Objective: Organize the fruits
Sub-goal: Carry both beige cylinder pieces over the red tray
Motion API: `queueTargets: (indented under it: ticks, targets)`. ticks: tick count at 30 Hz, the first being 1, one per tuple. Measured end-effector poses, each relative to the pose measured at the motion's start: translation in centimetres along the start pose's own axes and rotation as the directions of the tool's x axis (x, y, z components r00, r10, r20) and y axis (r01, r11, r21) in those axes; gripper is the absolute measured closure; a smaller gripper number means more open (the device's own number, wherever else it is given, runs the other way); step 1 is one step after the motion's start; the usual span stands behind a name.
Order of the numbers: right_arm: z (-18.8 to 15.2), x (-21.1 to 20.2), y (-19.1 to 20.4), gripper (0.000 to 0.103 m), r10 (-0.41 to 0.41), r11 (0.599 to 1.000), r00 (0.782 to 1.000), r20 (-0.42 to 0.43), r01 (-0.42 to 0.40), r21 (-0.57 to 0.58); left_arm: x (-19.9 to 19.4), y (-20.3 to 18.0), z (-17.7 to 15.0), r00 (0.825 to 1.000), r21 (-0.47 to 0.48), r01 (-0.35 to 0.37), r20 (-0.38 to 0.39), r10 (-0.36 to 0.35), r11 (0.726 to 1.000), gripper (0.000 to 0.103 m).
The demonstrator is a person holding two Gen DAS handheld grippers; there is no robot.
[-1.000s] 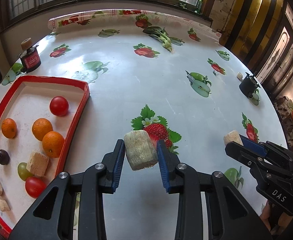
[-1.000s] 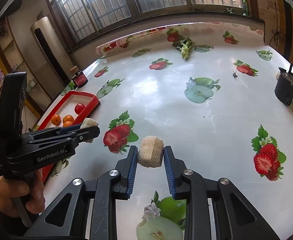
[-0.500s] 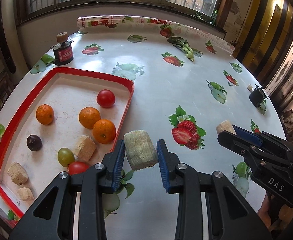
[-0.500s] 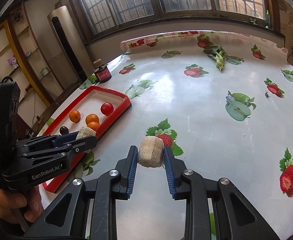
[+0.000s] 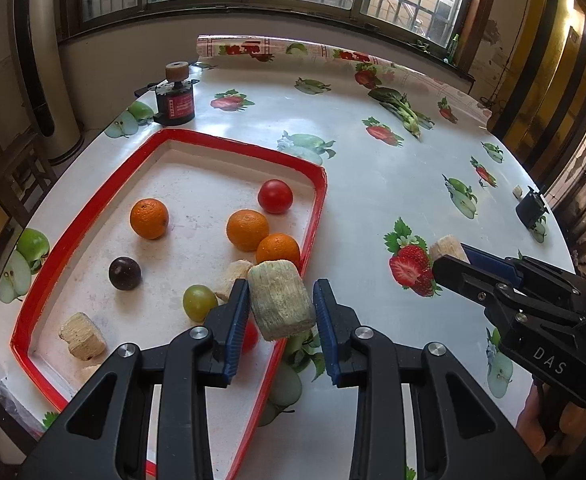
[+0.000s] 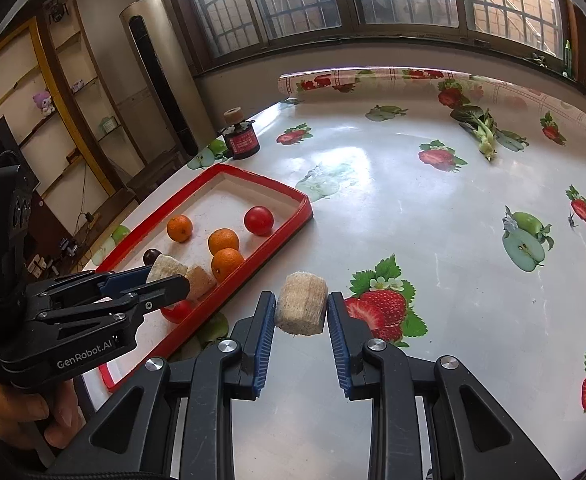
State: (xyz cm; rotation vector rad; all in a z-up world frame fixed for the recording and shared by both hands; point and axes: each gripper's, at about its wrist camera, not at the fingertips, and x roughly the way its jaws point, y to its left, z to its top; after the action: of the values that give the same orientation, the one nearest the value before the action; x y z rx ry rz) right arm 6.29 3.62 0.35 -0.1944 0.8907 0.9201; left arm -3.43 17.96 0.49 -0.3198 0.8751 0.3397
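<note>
The left tongs (image 5: 281,307) pinch a fibrous tan chunk (image 5: 281,300) between their blue pads; the stubby cylinder lies tilted, its long axis running from upper left to lower right, its flat cut face turned toward the camera. It hangs over the near right rim of the red tray (image 5: 93,204), just above the rim line. The right tongs (image 6: 299,312) pinch a second fibrous chunk (image 6: 302,309), its axis roughly crosswise between the pads, held above the bench (image 6: 433,220) beside a printed strawberry and just right of the tray.

Inside the tray lie three oranges (image 5: 247,229), a red tomato (image 5: 275,196), a dark plum (image 5: 125,273), a green grape (image 5: 199,302) and a loose chunk (image 5: 82,341) near the left wall. Another chunk and a red fruit sit mostly hidden behind the left tongs, so their shape is hard to make out. The tray's near end is cut off by the tongs' black frame.

The far half of the tray floor lies open. A small black device (image 5: 174,98) stands beyond the tray's far corner, and leafy greens (image 5: 401,110) lie far across the bench.
</note>
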Motion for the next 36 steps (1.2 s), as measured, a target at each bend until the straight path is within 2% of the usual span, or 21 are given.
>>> queueTargets:
  ticks: [23, 36]
  targets:
    - [2.3, 4.1, 5.0, 0.076, 0.042, 0.996, 0.998, -0.039, -0.045, -0.081, 0.2, 7.3, -0.6, 0.998, -0.108, -0.066, -0.004, 0.066, 0.992, 0.073]
    - [5.2, 7.7, 6.1, 0.076, 0.059, 0.993, 0.996, -0.064, -0.065, -0.1, 0.7, 11.7, 0.9, 0.997, -0.174, -0.079, -0.009, 0.079, 0.981, 0.073]
